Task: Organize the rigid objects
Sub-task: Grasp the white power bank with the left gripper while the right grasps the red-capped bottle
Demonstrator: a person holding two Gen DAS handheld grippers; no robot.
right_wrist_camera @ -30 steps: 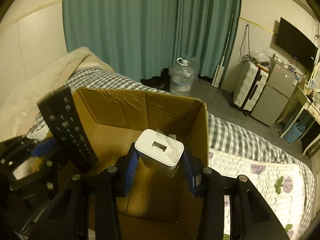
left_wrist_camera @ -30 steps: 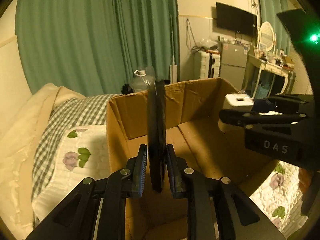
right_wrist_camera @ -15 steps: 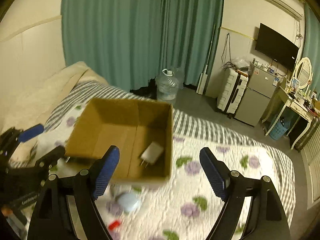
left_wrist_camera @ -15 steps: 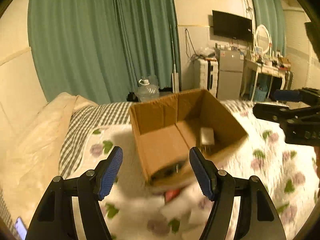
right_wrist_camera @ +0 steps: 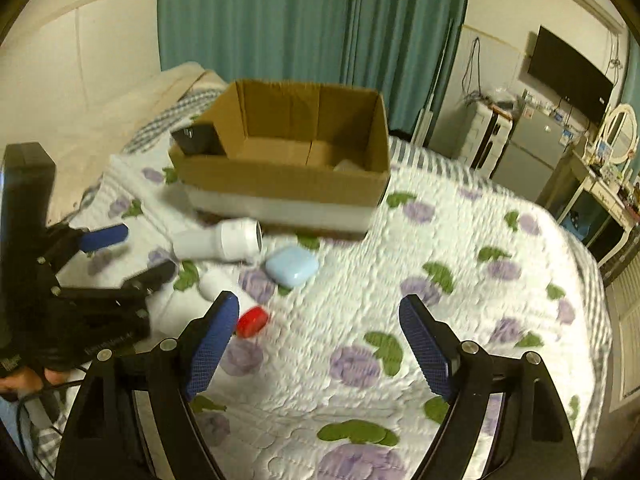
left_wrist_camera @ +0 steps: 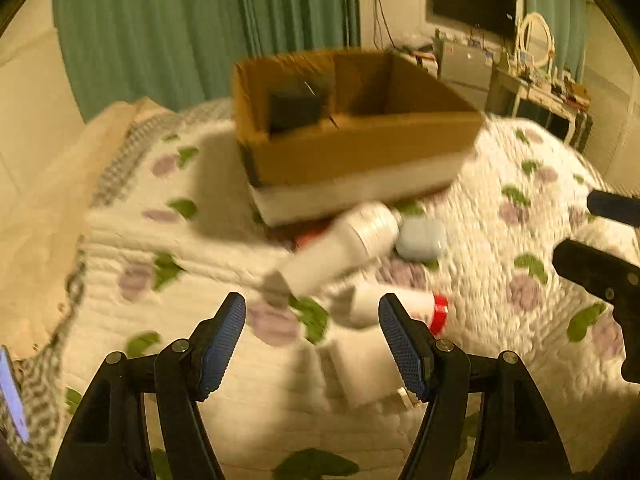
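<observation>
An open cardboard box [right_wrist_camera: 280, 184] [left_wrist_camera: 360, 148] stands on the floral quilt; a black remote [right_wrist_camera: 198, 140] [left_wrist_camera: 298, 110] leans in its left corner and a white charger [right_wrist_camera: 348, 166] lies inside. In front of it lie a white tube-shaped object [right_wrist_camera: 220, 240] [left_wrist_camera: 340, 244], a light-blue case [right_wrist_camera: 292, 266] [left_wrist_camera: 420, 238] and a white bottle with a red cap [right_wrist_camera: 252, 322] [left_wrist_camera: 396, 308]. My left gripper [left_wrist_camera: 312, 340] is open and empty above the bottle. My right gripper [right_wrist_camera: 320, 348] is open and empty over the quilt.
The bed's quilt [right_wrist_camera: 440, 300] stretches to the right. A cream pillow [left_wrist_camera: 44, 208] lies at the left. Green curtains [right_wrist_camera: 300, 20], a TV, a fridge and a dressing table [right_wrist_camera: 600, 168] stand beyond the bed. A phone [left_wrist_camera: 10, 396] lies at the left edge.
Both grippers let go of the remote and the charger into the box, opened, and pulled back and down toward the objects on the quilt.
</observation>
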